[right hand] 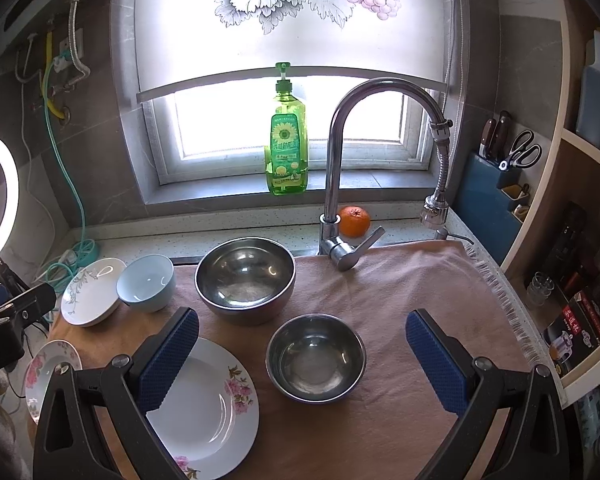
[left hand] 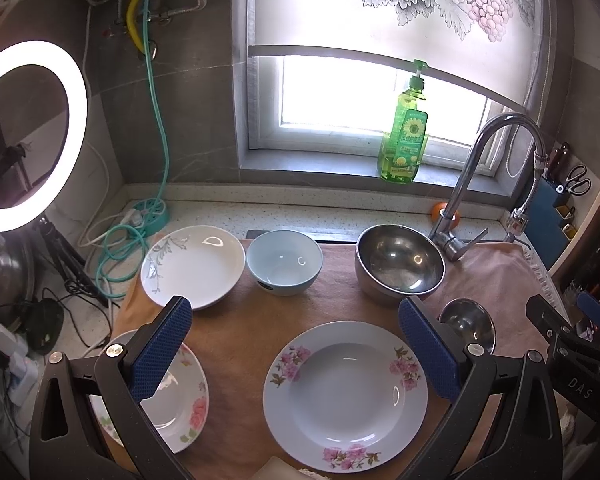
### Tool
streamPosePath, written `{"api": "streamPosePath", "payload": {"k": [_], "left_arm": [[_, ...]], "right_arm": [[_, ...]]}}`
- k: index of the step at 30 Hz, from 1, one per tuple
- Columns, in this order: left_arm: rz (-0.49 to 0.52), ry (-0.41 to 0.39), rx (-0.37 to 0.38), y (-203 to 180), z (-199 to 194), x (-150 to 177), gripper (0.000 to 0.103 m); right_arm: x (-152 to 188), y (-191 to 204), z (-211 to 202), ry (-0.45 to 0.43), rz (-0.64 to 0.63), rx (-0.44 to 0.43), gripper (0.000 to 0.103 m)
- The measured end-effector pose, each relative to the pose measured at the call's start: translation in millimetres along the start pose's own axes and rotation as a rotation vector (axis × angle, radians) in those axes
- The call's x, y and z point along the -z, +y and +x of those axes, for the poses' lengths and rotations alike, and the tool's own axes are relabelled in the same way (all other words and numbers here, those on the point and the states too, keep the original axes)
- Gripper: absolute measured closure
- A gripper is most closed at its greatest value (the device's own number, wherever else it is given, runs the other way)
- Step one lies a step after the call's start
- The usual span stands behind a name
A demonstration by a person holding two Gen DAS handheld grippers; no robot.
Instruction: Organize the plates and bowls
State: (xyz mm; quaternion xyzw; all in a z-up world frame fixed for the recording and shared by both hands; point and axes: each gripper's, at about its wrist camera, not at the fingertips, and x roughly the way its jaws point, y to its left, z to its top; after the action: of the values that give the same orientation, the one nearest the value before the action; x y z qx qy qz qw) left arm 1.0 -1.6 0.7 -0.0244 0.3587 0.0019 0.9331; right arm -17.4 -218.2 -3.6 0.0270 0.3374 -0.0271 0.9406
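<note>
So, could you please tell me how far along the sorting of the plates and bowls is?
Nothing looks done yet. Three plates, including the pink-flowered plate, lie separately on the cloth, and the blue bowl, big steel bowl and small steel bowl stand unstacked. Nothing is in hand: the left hand-held gripper and right hand-held gripper are open and empty. All stacking remains.

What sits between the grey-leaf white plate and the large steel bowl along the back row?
The light blue bowl sits between the grey-leaf plate and the large steel bowl, close beside the plate. Both wrist views show it, the left more squarely.
</note>
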Motion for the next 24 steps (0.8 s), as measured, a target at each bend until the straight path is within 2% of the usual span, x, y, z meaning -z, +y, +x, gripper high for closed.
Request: {"api": "streamPosePath", "payload": {"k": [24], "left_arm": [[0.002, 0.003, 0.001, -0.3, 2.1, -0.7, 0.0]], "right_arm": [[0.0, 1.4, 2.5, 0.004, 0.0, 0.002, 0.001]]}}
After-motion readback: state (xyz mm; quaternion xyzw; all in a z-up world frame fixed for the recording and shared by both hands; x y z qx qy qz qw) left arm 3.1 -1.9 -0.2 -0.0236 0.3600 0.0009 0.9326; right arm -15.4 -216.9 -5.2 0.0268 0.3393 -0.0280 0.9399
